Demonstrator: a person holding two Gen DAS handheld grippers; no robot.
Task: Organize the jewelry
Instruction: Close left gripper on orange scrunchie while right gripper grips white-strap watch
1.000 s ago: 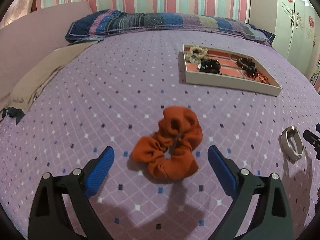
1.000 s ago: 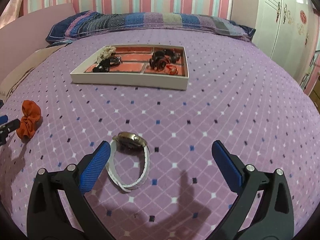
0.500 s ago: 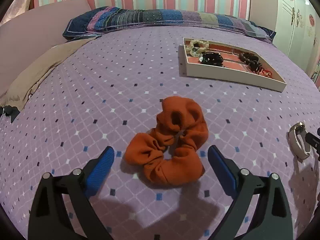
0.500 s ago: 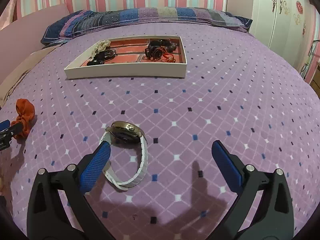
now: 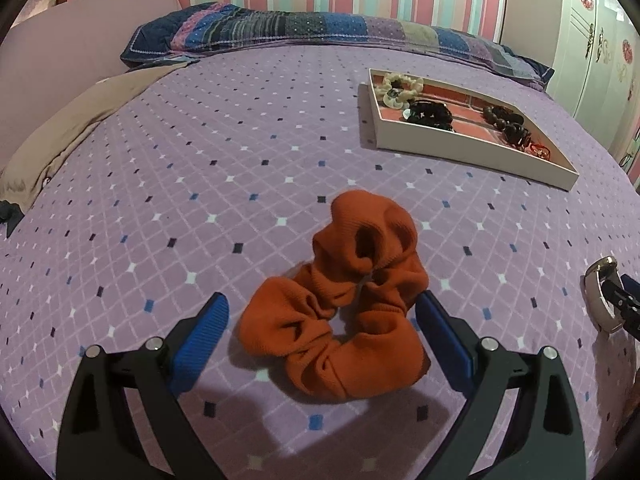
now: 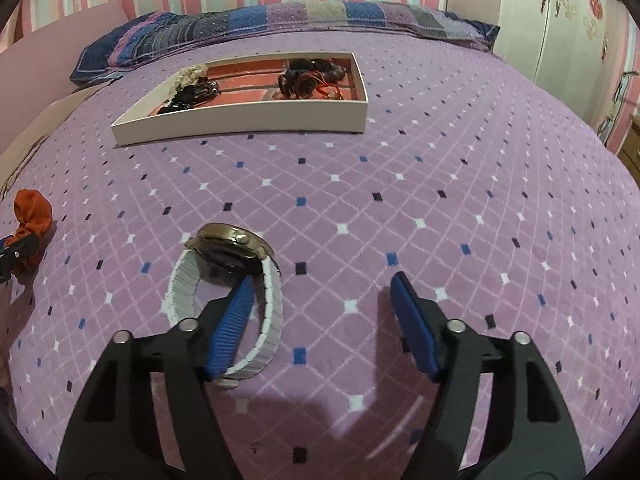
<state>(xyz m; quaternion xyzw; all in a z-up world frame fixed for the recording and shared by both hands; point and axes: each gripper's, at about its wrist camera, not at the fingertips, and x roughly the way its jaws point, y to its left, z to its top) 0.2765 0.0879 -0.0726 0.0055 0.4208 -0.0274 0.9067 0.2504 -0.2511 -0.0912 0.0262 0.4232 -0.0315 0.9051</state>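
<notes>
An orange scrunchie [image 5: 344, 304] lies on the purple bedspread between the open fingers of my left gripper [image 5: 322, 320]; the right pad touches its side. It also shows in the right wrist view [image 6: 32, 216]. A white-banded watch [image 6: 228, 284] with a gold case lies on its side; it also shows in the left wrist view [image 5: 602, 294]. My right gripper [image 6: 322, 300] is open, its left finger inside the band's loop. A white tray [image 5: 460, 146] with a red lining holds a cream scrunchie, black hair ties and beads; it also shows in the right wrist view [image 6: 248, 122].
A patchwork pillow [image 5: 304, 26] lies along the striped wall at the head of the bed. A beige cloth [image 5: 76, 124] is folded at the left edge. White wardrobe doors [image 6: 572, 32] stand on the right.
My left gripper has moved forward, so the scrunchie now lies between its fingers. My right gripper has moved forward and left, slipping its left finger into the watch band's loop.
</notes>
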